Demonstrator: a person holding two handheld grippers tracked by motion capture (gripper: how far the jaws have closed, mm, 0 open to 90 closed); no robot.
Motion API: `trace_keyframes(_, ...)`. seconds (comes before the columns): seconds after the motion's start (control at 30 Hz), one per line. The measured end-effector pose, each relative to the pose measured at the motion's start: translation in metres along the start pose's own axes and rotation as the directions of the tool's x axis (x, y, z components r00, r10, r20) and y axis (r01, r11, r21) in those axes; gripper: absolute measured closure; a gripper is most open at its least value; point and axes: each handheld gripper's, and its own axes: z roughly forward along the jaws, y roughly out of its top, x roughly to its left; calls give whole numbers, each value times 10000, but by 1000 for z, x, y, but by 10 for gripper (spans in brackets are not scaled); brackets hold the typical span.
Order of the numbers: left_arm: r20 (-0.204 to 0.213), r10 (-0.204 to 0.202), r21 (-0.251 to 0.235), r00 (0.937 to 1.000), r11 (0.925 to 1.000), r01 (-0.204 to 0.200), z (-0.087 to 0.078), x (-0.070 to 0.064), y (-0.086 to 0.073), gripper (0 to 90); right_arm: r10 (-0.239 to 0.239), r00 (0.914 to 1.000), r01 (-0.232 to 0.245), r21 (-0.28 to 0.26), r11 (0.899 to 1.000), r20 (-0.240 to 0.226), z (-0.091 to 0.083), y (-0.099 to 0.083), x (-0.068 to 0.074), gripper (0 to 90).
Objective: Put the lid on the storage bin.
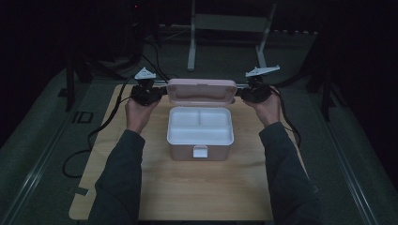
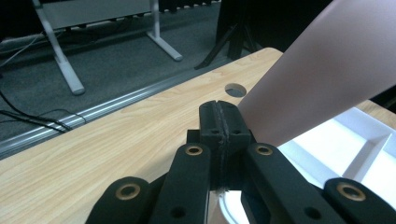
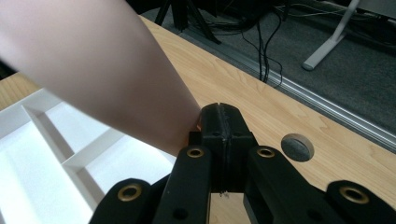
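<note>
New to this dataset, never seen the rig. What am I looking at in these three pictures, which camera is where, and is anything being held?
There is no robot arm here. A person at a wooden table holds one hand-held gripper in each hand: the left hand-held gripper and the right hand-held gripper.

The high view comes from a fixed camera above the person, looking forward and down; the forearms enter from the bottom. The other two pictures come from cameras riding on each gripper, looking along its two black jaws.

On the table stands a pink lunch box with a white divided tray inside. Its pink lid is raised at the back.

Both grippers sit at the lid's two ends. In both gripper views the jaws are pressed together beside the lid; whether they pinch its edge or only touch it, I cannot tell.
</note>
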Motion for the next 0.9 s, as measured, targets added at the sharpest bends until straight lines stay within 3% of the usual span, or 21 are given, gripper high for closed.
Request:
trace_keyframes(0.43,-33,-22,-56,10000,10000,22,-2,-4,-15,897,-151,9999,152,37,9999,-18,-3,-5,4,900)
trace_keyframes(0.9,-66,134,-91,9999,9999,-134,-5,-9,-18,897,-213,9997,214,112,9997,-126,-5,-11,6,900)
